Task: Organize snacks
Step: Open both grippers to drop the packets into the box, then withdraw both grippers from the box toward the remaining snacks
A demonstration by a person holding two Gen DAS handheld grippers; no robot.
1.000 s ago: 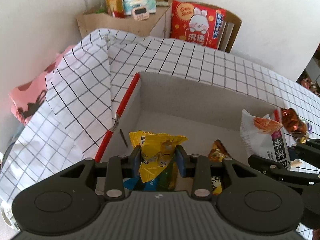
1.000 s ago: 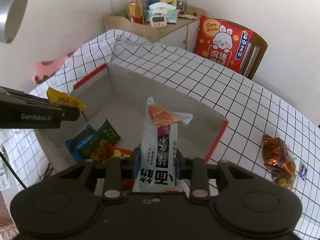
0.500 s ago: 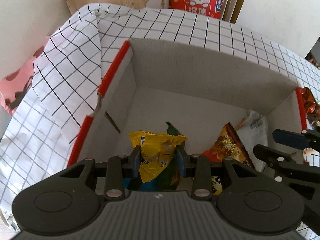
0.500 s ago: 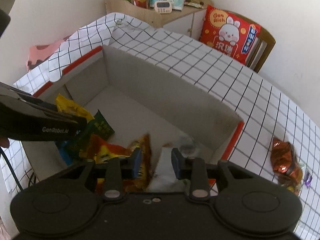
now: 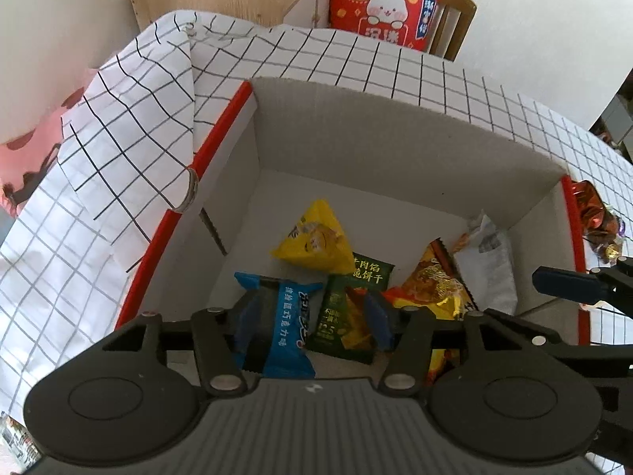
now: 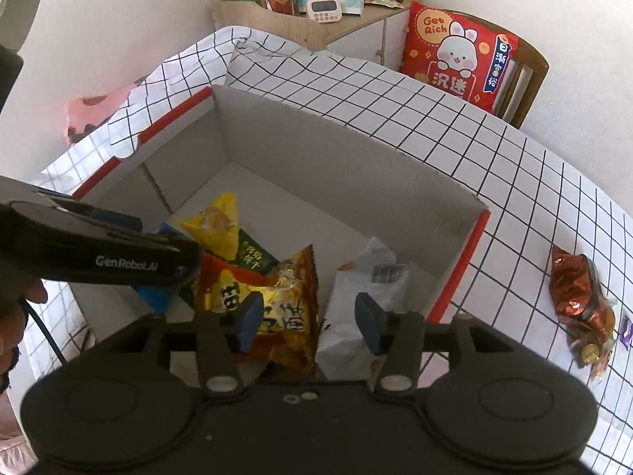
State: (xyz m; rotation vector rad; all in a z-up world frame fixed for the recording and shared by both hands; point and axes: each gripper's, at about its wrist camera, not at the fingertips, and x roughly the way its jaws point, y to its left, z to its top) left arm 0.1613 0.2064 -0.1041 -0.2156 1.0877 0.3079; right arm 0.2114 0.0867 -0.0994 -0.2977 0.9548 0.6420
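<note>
An open cardboard box [image 5: 387, 126] with red edges [image 6: 348, 166] sits on the checked tablecloth. Inside lie a yellow snack packet [image 5: 316, 243] [image 6: 215, 225], a blue packet [image 5: 283, 328], a green packet [image 5: 352, 308], an orange-yellow packet [image 5: 431, 289] [image 6: 277, 301] and a white packet [image 5: 490, 273] [image 6: 368, 308]. My left gripper [image 5: 316, 316] is open and empty above the blue and green packets. My right gripper [image 6: 308, 320] is open and empty above the orange and white packets. A brown foil snack [image 6: 581, 297] lies on the table right of the box.
A wooden cabinet [image 6: 300, 27] with bottles, tissues and a timer stands at the back. A red rabbit cushion [image 6: 459, 55] leans on a wooden chair. A pink cloth [image 5: 27, 158] hangs at the left. A small purple candy [image 6: 626, 334] lies near the foil snack.
My left gripper opened and the yellow packet dropped into the box. My right gripper let go of the white packet earlier and has opened wider; the packet now rests in the box.
</note>
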